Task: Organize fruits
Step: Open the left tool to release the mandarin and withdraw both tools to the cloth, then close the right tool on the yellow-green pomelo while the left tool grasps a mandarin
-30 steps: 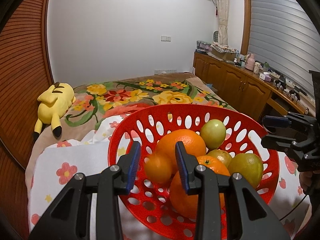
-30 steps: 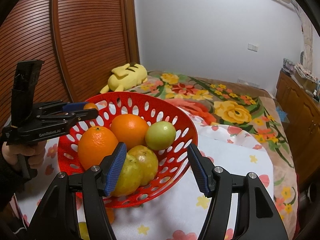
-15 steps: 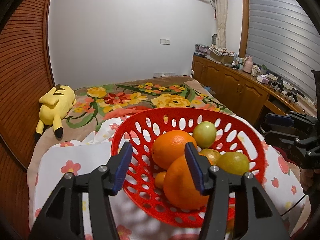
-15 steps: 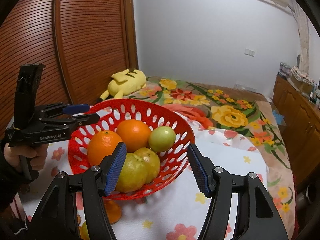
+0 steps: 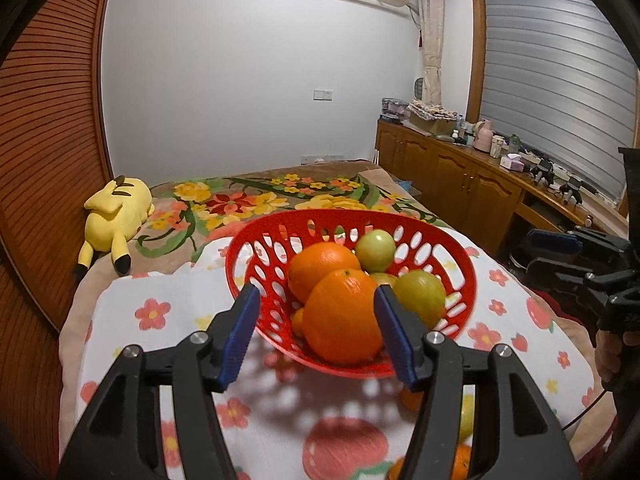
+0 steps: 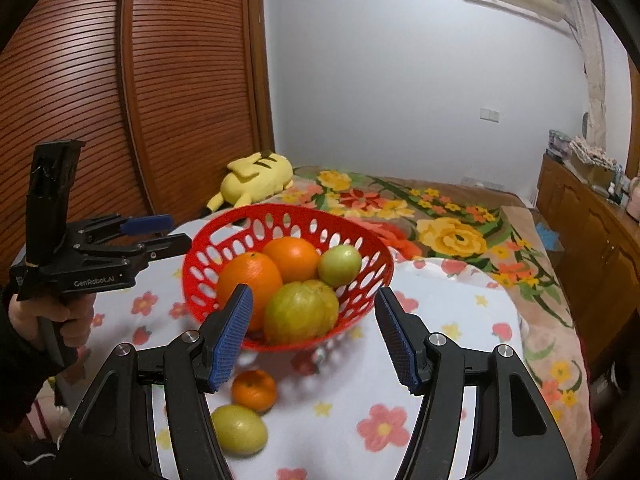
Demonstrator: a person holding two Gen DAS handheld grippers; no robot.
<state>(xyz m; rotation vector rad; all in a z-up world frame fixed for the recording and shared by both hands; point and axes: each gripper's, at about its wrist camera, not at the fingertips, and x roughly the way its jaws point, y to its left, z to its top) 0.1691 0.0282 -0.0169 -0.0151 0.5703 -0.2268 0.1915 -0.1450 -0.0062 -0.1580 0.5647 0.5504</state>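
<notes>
A red perforated basket (image 5: pixel 460 256) (image 6: pixel 304 216) stands on a flowered cloth and holds two big oranges (image 5: pixel 340 320) (image 6: pixel 248 276), several green-yellow fruits (image 5: pixel 420 298) (image 6: pixel 300 312) and a small orange low at its left side (image 5: pixel 298 322). My left gripper (image 5: pixel 316 338) is open and empty, just short of the basket's near rim. My right gripper (image 6: pixel 314 338) is open and empty, near the basket. A small orange (image 6: pixel 254 392) and a green fruit (image 6: pixel 238 428) lie loose on the cloth in front of the basket in the right wrist view.
A yellow plush toy (image 5: pixel 114 210) (image 6: pixel 256 176) lies on the floral bedspread beyond the cloth. A wooden slatted wardrobe (image 6: pixel 120 100) is on the left. A wooden cabinet (image 5: pixel 460 176) with clutter on top runs along the right wall.
Both grippers have pulled back and away from the basket. The left gripper has opened wider. The loose fruits in front of the basket have come into the right wrist view.
</notes>
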